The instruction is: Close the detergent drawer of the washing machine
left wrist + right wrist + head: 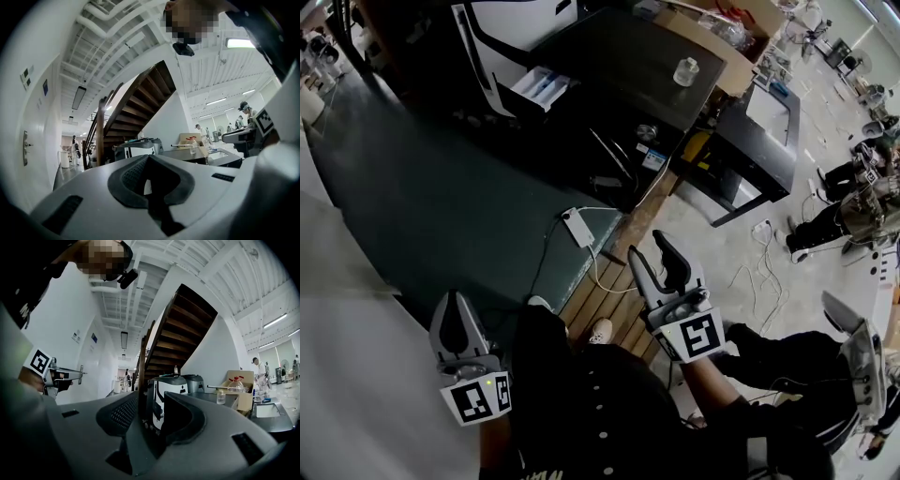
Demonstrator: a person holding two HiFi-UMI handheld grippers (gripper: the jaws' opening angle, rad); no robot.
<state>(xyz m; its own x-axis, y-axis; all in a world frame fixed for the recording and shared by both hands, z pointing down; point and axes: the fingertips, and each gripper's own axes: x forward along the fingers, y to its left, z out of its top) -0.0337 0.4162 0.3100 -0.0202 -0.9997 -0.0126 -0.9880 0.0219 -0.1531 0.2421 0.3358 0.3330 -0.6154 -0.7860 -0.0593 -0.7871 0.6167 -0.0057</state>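
The white washing machine stands at the far top of the head view, with its detergent drawer sticking out of the front, open. Both grippers are held low and well back from it. My left gripper is at the lower left, its jaws together with nothing in them. My right gripper is in the lower middle, jaws apart and empty. Between the jaws in the right gripper view the machine shows in the distance. In the left gripper view it is small and far off.
A dark table with a glass jar stands right of the machine. A white power strip and cables lie on the floor between me and the machine. A staircase rises behind. Other people are working at the far right.
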